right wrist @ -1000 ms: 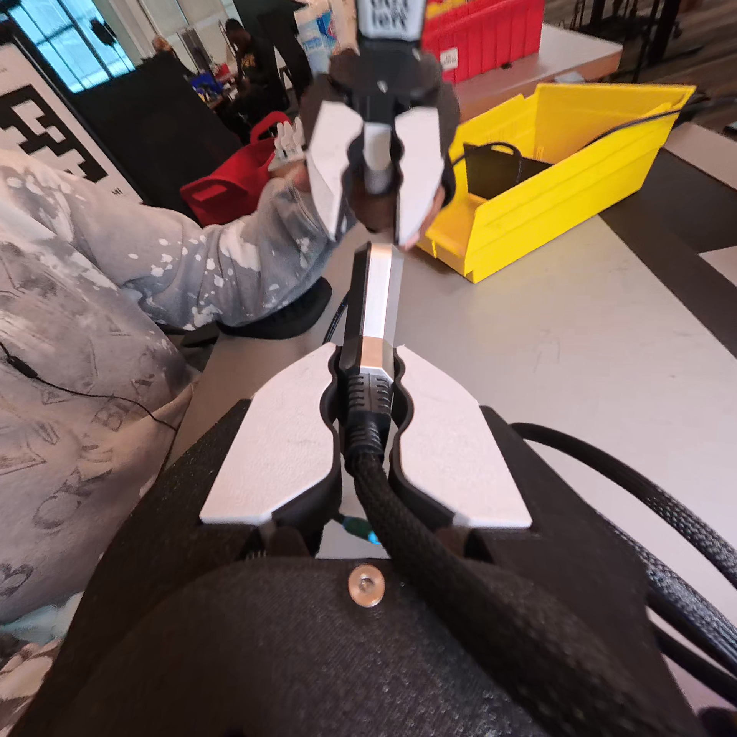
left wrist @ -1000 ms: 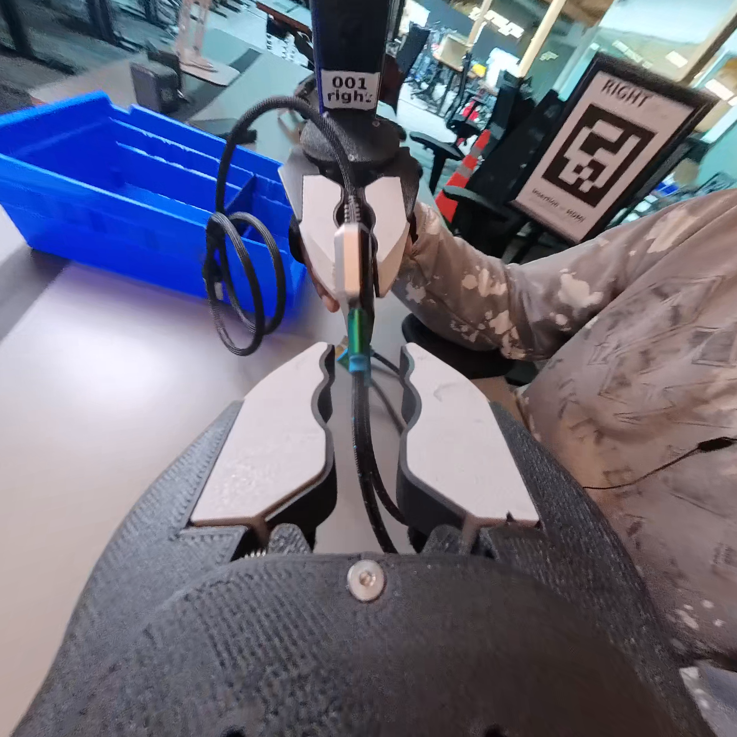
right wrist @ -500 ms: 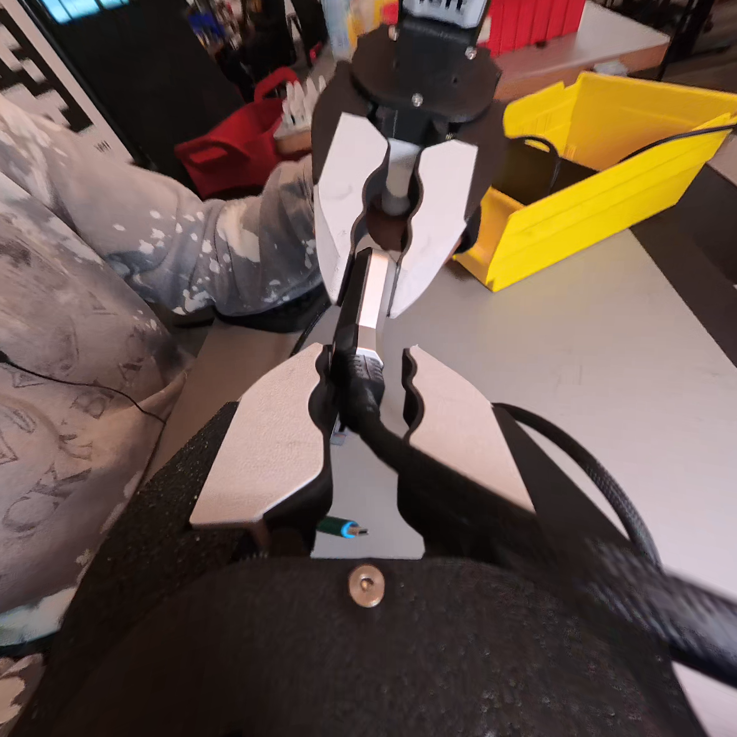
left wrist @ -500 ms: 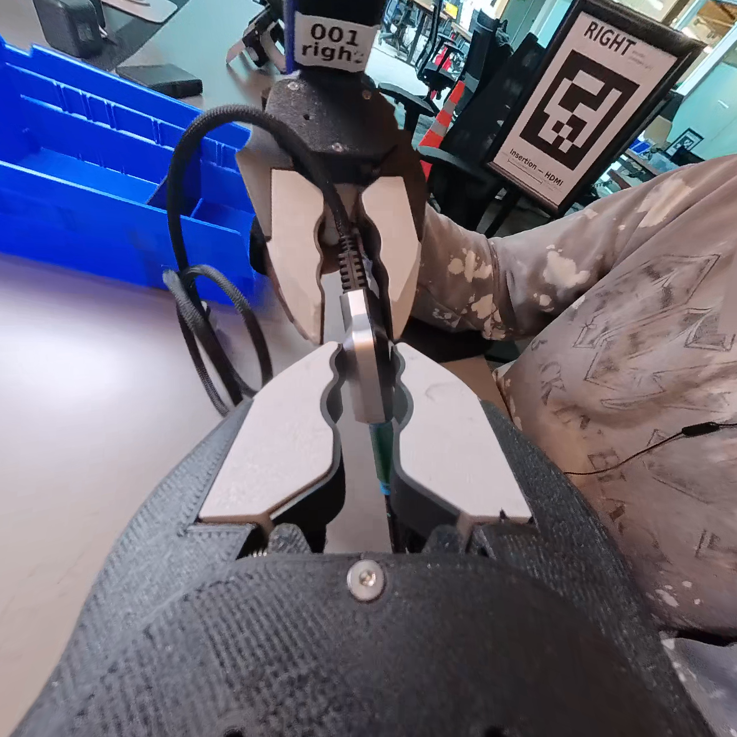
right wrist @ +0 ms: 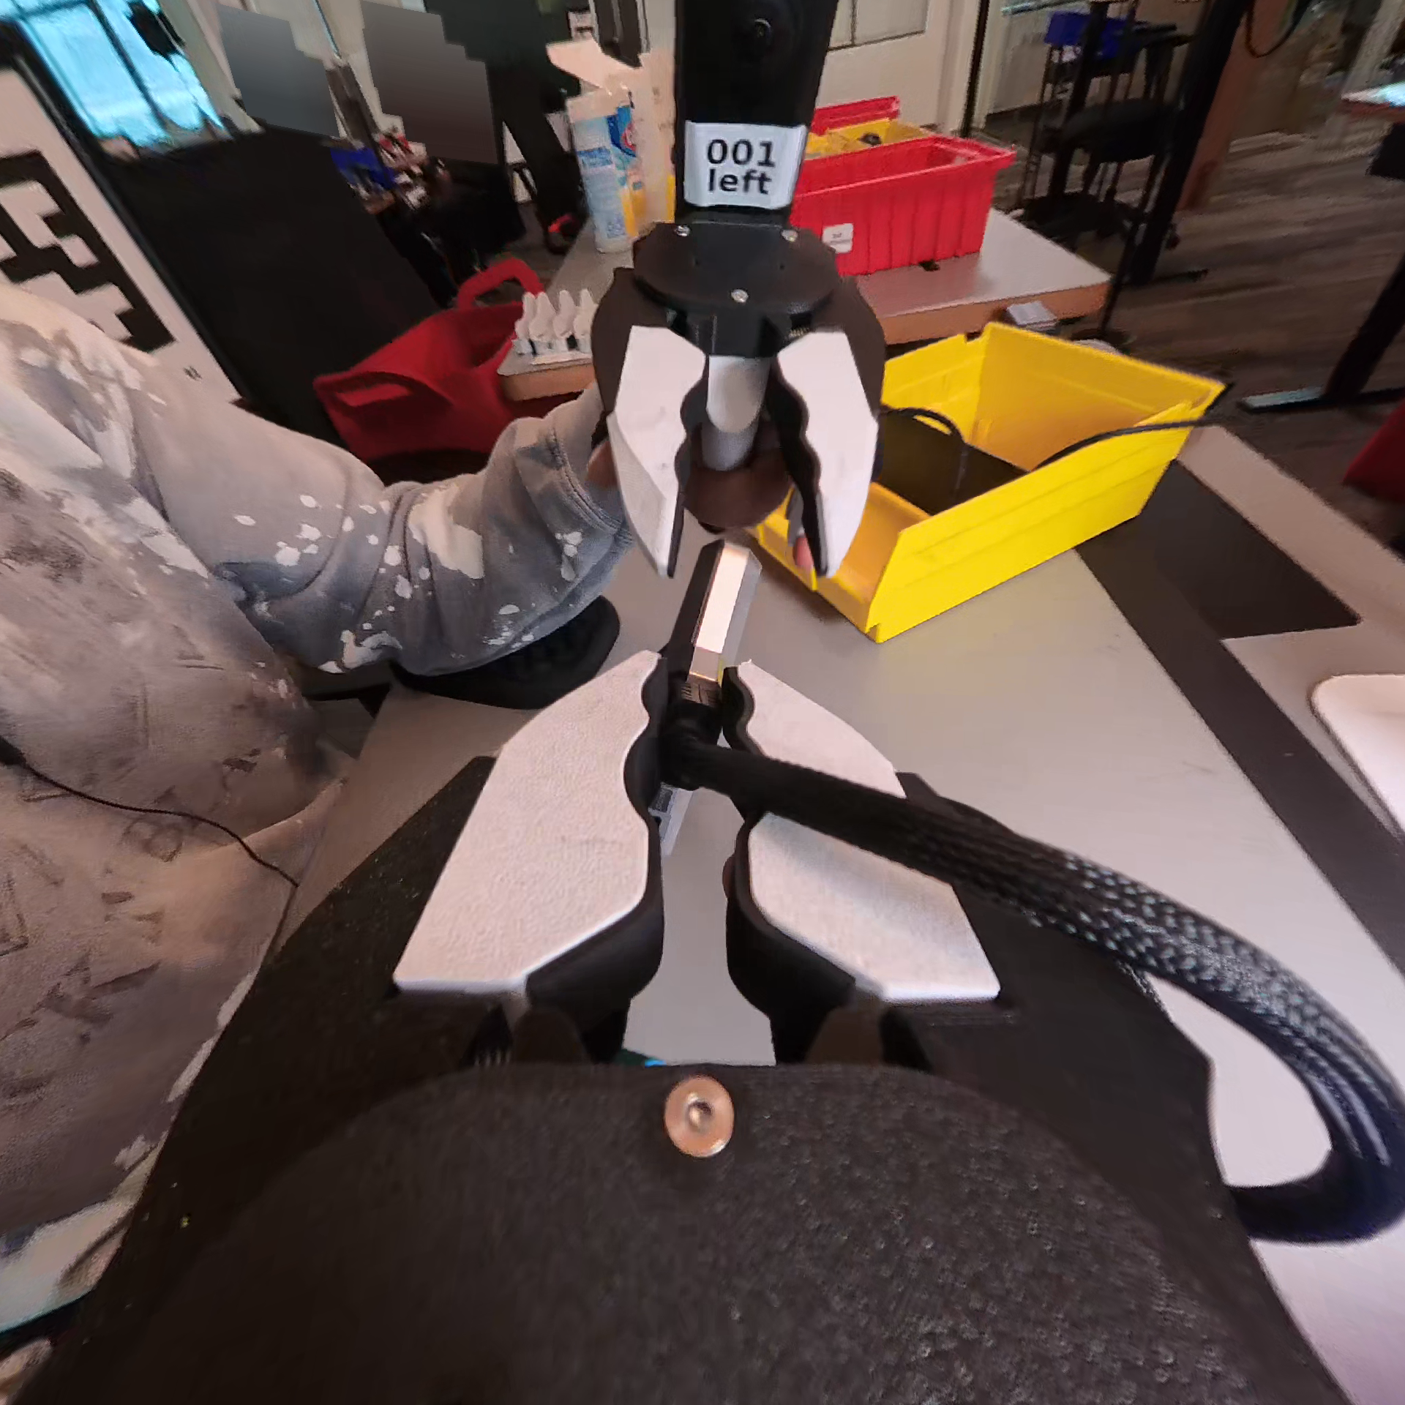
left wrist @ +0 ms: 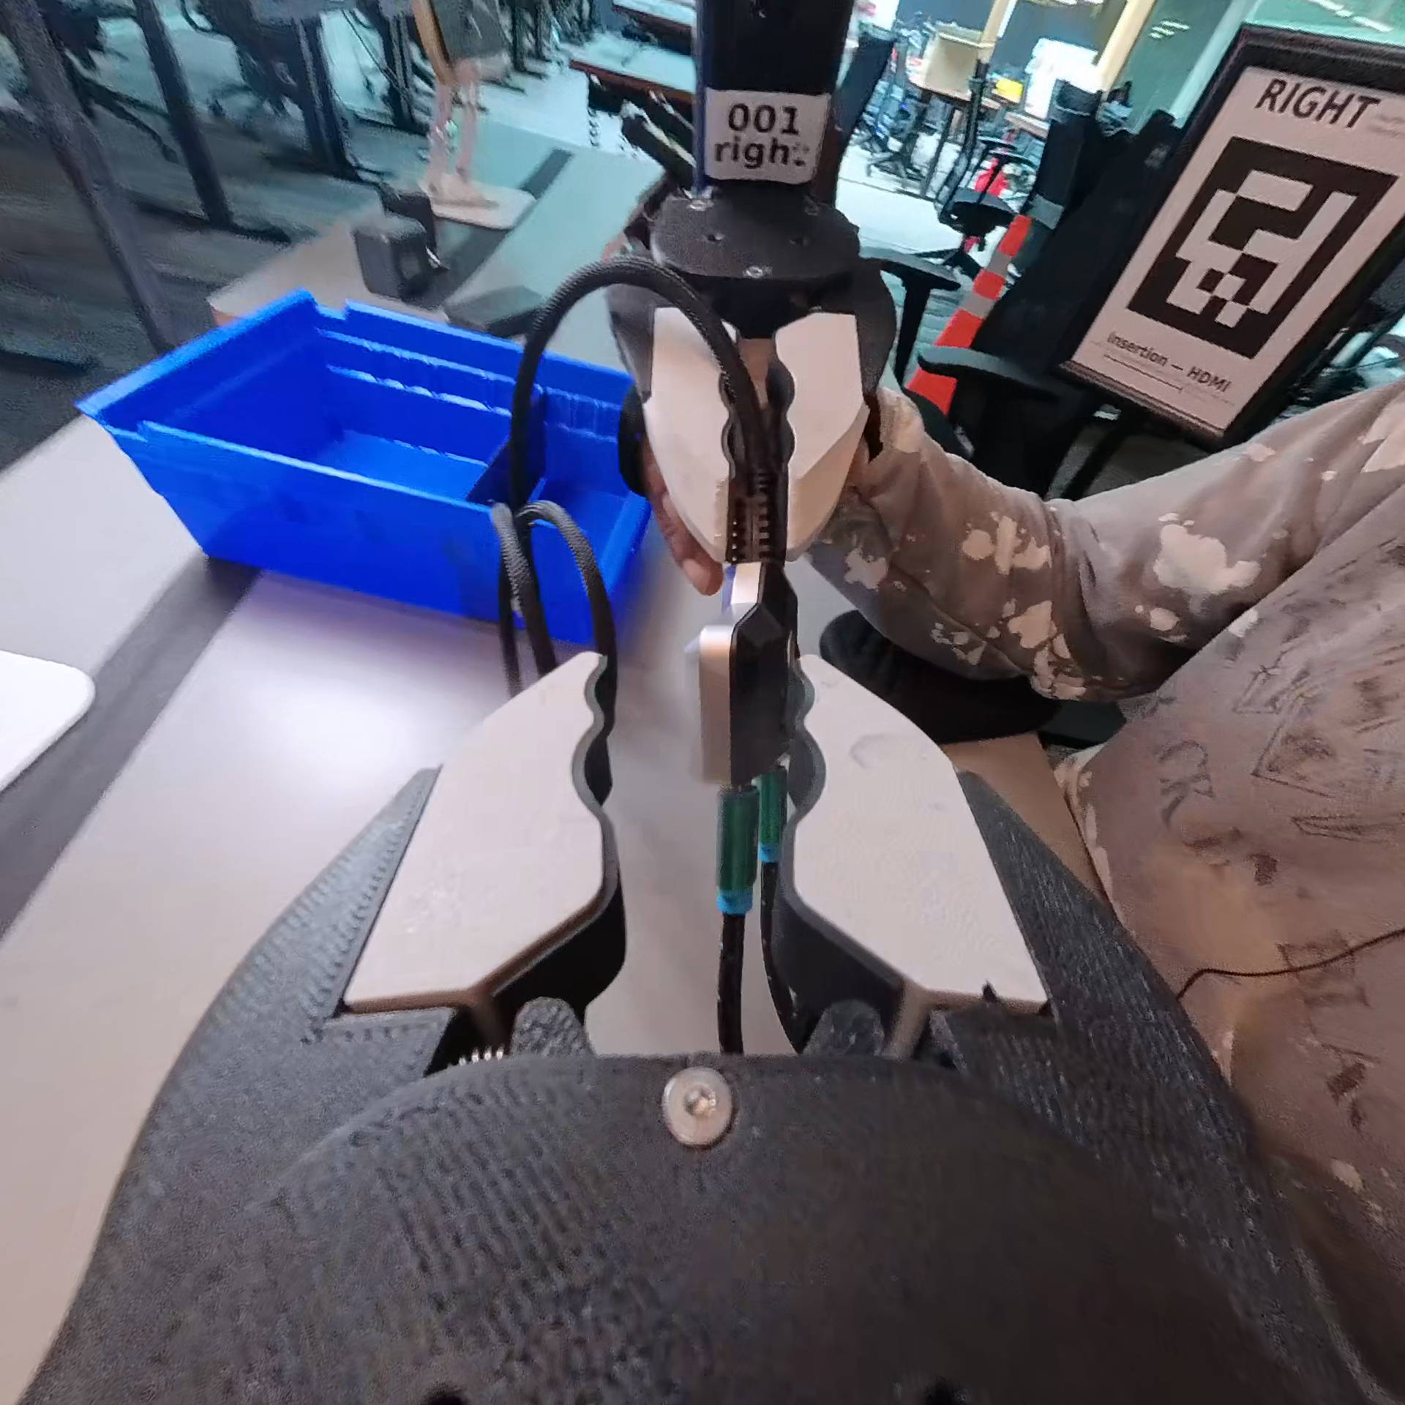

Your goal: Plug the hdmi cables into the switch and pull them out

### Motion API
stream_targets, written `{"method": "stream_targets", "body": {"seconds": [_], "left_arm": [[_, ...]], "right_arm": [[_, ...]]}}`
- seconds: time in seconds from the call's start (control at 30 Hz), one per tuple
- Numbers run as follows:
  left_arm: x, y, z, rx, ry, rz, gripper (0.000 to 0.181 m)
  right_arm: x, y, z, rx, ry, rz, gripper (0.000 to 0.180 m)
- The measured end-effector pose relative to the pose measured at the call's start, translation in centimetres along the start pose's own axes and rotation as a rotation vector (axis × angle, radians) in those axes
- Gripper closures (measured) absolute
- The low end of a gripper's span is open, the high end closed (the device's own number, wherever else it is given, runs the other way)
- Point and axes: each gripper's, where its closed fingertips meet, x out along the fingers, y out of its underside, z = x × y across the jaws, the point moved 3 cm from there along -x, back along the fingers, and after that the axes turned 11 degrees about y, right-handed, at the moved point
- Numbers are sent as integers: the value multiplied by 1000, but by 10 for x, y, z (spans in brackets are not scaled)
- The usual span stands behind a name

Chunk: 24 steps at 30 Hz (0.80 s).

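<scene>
The right gripper is clamped on the plug of a thick braided cable, which arcs away to the right and back toward the camera. From the plug a slim silver-and-black switch juts forward, held in mid-air above the grey table. In the left wrist view the switch is seen edge-on between the fingers of the left gripper, resting near the right finger; those fingers stand apart, with a clear gap on the left side. Two thin green-collared leads trail from the switch's near end. A blue bin sits far left there, and a yellow bin far right in the other view.

The step in hand is judged to be securing the switch so the cable can be worked against it. Next, the left fingers would need to be closed squarely on the switch body, clear of the leads, before the plug is pushed or pulled straight along its axis.
</scene>
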Motion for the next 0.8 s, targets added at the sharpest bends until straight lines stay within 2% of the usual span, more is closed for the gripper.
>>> {"method": "stream_targets", "body": {"seconds": [0.17, 0.33, 0.43, 0.6, 0.8], "left_arm": [[-37, -24, -8, 88, -203, -40, 138], [-67, -32, -7, 63, -310, -104, 139], [-76, -35, -10, 61, -305, -142, 140], [-85, -33, -8, 32, -318, -160, 141], [-87, -26, 0, 0, -340, -148, 141]], "right_arm": [[-24, -39, 9, -72, 145, 100, 167], [-70, -90, 14, -148, 342, 183, 167], [-100, -119, 3, -151, 491, 208, 167], [-156, -152, -48, -233, 796, 277, 167], [-204, -158, -132, -327, 1082, 357, 176]]}}
